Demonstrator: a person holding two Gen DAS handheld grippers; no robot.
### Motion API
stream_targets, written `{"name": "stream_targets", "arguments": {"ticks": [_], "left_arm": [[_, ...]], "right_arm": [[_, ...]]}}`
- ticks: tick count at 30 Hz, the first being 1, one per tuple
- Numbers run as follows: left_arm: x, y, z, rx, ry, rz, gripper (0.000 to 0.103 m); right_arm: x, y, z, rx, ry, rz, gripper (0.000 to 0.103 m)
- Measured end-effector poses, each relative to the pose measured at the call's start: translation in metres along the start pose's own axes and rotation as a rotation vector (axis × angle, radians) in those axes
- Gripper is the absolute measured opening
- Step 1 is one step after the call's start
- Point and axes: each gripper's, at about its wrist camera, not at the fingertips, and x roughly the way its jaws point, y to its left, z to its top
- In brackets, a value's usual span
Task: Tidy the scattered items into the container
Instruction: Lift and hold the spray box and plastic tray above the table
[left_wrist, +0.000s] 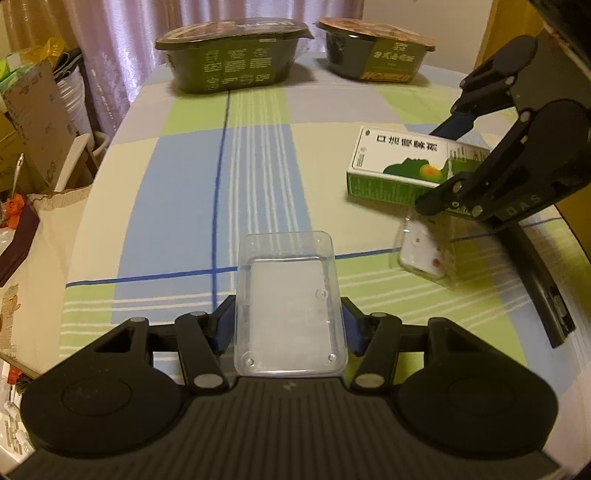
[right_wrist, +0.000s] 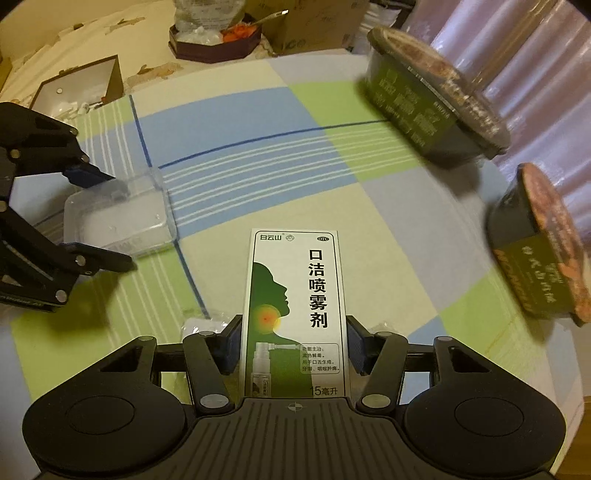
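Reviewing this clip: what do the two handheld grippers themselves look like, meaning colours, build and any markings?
Both match: the left gripper and right gripper are matte black, with a ribbed dark grey centre plate, two round housings either side, and linkage bars joined by silver pivot pins. The jaws carry blue pads. The right gripper's body shows pale "DAS" lettering in the left wrist view. No cables, hands or sleeves are visible.

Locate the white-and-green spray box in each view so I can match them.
Left wrist: spray box right of centre, the right gripper around it.
Right wrist: bottom centre, between that gripper's fingers.
Shared landmark: clear plastic container.
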Motion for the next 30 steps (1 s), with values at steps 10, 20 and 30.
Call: {"name": "stream_targets", "arguments": {"ticks": [10,20,30], "left_arm": [[-0.016,-0.039,-0.016,0.18,0.034,-0.121,0.052],[-0.011,-0.069,-0.025,0.337,0.027,-0.103,0.061],[-0.009,-0.066,-0.022,0.315,0.02,-0.111,0.061]], "right_arm": [[-0.056,0.044,-0.072,0.168,-0.035,0.065,0.058],[-0.052,0.088,-0.116,0.151,0.008,0.071,0.058],[-0.043,0.084,-0.112,0.089,-0.005,0.055,0.059]]}}
